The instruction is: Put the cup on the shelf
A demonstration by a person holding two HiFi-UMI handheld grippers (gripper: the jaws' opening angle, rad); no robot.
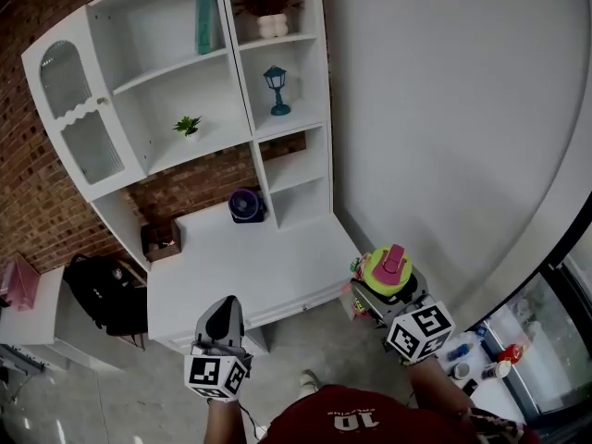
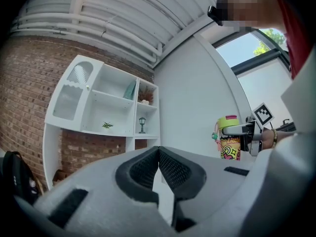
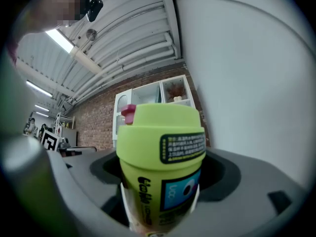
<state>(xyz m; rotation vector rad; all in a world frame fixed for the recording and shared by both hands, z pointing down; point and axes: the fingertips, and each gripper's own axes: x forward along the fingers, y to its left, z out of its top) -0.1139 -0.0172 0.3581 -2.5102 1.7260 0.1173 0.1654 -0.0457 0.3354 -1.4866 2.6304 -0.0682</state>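
A cup (image 1: pixel 388 272) with a lime-green lid and pink flip cap is held upright in my right gripper (image 1: pixel 384 289), in front of the desk's right corner. The right gripper view shows the cup (image 3: pixel 160 167) filling the space between both jaws. From the left gripper view the same cup (image 2: pixel 228 138) appears at the right, clamped by the other gripper. My left gripper (image 1: pixel 222 320) hovers at the desk's front edge, jaws closed together and empty (image 2: pixel 159 169). The white shelf unit (image 1: pixel 199 109) stands against the brick wall above the desk.
On the shelves are a small green plant (image 1: pixel 188 126), a teal lantern (image 1: pixel 276 91), a teal book (image 1: pixel 204 15) and a vase of dried flowers (image 1: pixel 269 3). The white desk (image 1: pixel 268 276) holds a purple fan (image 1: pixel 246 205) and a brown box (image 1: pixel 162 239). A black backpack (image 1: pixel 102 289) lies left.
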